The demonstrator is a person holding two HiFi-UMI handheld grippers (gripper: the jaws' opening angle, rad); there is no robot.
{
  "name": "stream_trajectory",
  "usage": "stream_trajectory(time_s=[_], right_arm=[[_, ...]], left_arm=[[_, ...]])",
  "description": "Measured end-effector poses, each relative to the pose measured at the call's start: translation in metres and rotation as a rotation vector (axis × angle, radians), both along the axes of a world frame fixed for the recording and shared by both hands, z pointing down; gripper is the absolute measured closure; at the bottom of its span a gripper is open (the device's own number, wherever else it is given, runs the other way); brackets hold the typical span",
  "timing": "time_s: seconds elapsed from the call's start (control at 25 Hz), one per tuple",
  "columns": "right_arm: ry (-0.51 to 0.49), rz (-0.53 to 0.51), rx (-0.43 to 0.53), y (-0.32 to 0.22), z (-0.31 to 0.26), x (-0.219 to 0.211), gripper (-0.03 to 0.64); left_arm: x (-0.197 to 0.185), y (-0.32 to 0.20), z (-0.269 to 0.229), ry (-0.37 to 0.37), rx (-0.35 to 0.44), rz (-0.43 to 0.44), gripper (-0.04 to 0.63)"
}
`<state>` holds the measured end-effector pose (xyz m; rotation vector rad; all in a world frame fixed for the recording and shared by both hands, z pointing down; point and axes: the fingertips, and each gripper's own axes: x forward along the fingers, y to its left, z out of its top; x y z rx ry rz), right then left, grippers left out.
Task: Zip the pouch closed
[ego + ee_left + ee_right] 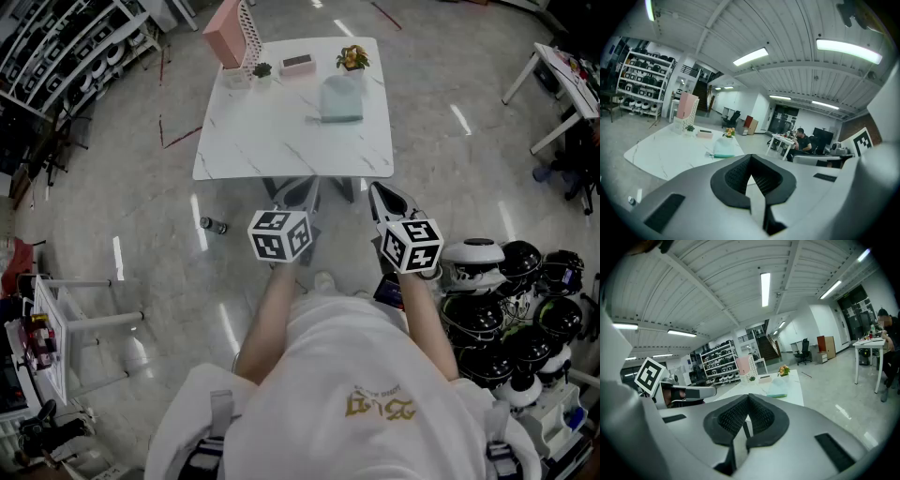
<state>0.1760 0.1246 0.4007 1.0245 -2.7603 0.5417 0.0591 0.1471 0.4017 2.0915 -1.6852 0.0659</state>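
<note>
**Both grippers clenched and empty, short of the table that bears the pouch**

The head view shows the person standing at the near edge of a white, marble-patterned table [272, 141]. The pouch [341, 100], pale teal, lies on the far right part of the table top, just in front of a small potted flower [353, 60]. A pink box [225, 33] stands at the far left corner. The left gripper [751, 165] and the right gripper [747, 404] are held side by side before the body, well apart from the pouch. In each gripper view the black pads meet, with nothing between them.

By its look the pouch is light, soft and pliable. It is likely to slide on the smooth top and to buckle if the zip is pulled against no resistance. One gripper should therefore pinch the fabric at the end of the zip line, close beside the teeth, while the other takes the slider's pull tab. Neither the zip nor the slider can be made out at this range.
</note>
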Motion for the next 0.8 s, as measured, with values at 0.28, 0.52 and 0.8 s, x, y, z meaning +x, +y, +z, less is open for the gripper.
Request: stream_trajectory(time_s=[0.28,0.52,0.8], right_arm=[[-0.021,-0.042,0.021,0.032,-0.011,0.015,0.604],[-0.113,-0.034,0.042,0.045,-0.022,0.031,0.604],[-0.033,-0.072,0.047,0.052,-0.012,0.032,0.471]], left_arm=[[0.023,0.036,-0.009,-0.021,0.003,-0.023,0.577],[0.033,0.057,-0.004,-0.046,0.010,-0.078,0.561],[0.037,0.064,-0.005,-0.053,0.004,-0.098,0.399]])
